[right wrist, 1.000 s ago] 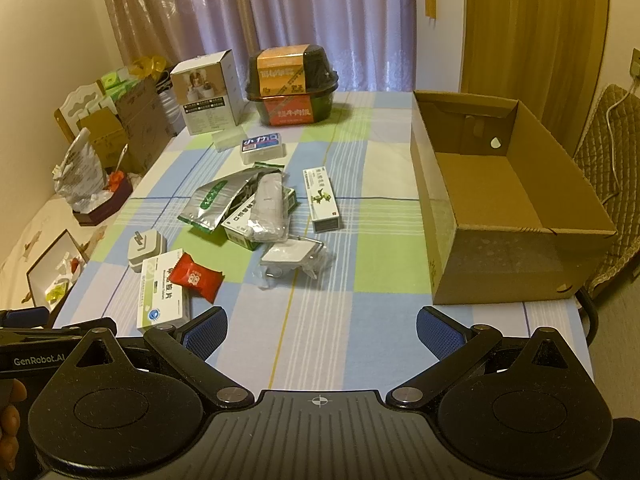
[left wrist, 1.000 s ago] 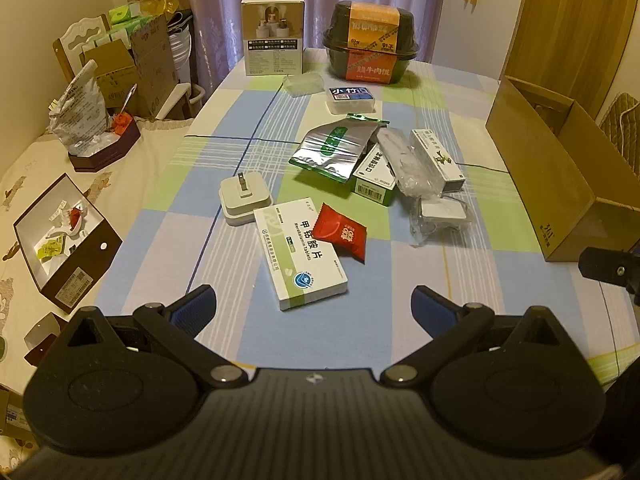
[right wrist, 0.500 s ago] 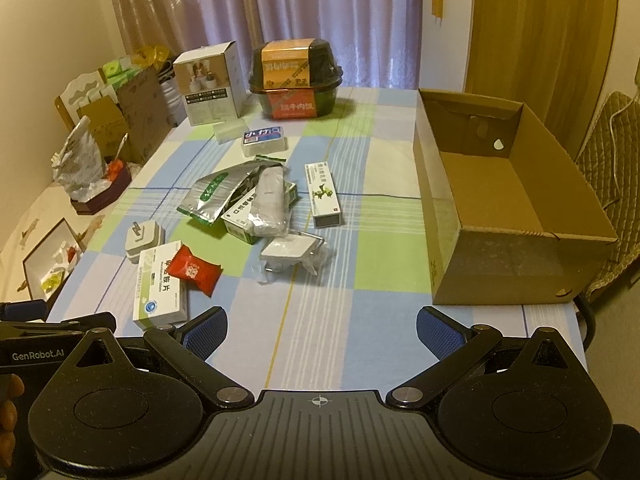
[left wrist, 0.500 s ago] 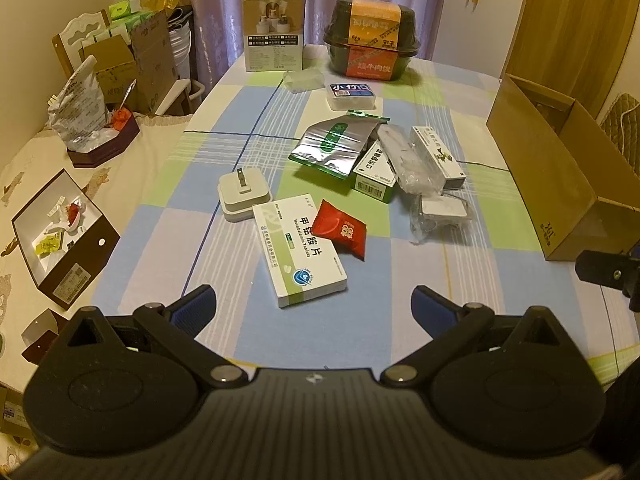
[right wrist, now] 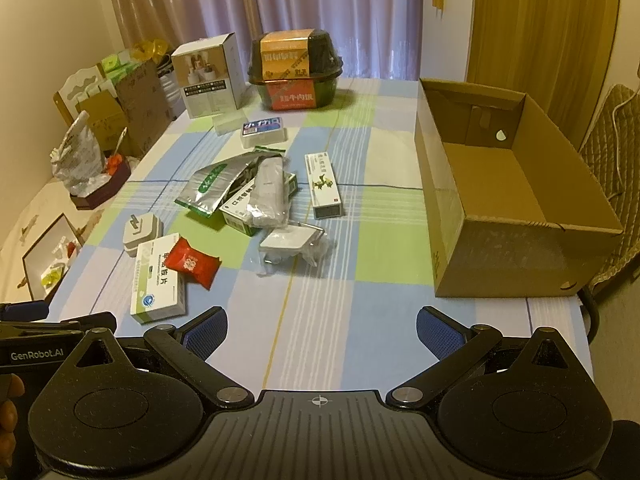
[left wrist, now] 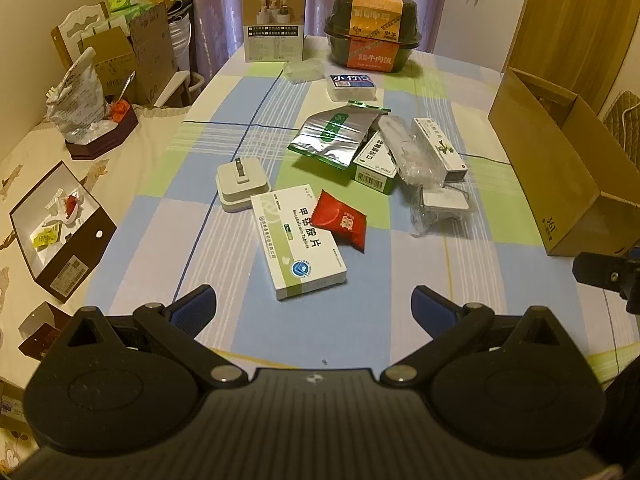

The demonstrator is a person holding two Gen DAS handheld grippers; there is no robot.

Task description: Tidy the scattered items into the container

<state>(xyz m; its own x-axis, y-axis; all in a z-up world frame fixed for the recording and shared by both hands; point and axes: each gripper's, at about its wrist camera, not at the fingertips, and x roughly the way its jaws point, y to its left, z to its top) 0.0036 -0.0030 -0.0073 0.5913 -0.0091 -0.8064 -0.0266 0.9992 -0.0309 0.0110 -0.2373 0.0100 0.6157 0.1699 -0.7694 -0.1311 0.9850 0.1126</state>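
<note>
Scattered items lie mid-table: a white-green medicine box [left wrist: 298,240] [right wrist: 159,278], a red sachet [left wrist: 339,220] [right wrist: 192,263] leaning on it, a white plug adapter [left wrist: 240,185] [right wrist: 141,231], a silver foil pouch [left wrist: 335,135] [right wrist: 214,184], a long white box [left wrist: 438,148] [right wrist: 324,184] and a bagged white item [left wrist: 442,204] [right wrist: 292,242]. The open cardboard box [right wrist: 508,200] [left wrist: 560,168] stands at the right, with nothing inside. My left gripper [left wrist: 314,304] is open just short of the medicine box. My right gripper [right wrist: 320,326] is open over bare tablecloth.
At the table's far end stand a white carton [left wrist: 274,20], a dark food tub [left wrist: 374,34] and a small blue-labelled case [left wrist: 352,86]. Left of the table, lower down, are an open brown box [left wrist: 60,232] and bags. A chair [right wrist: 612,152] sits behind the cardboard box.
Both grippers have eased slightly forward toward the items; jaws stay open and nothing on the table has moved.
</note>
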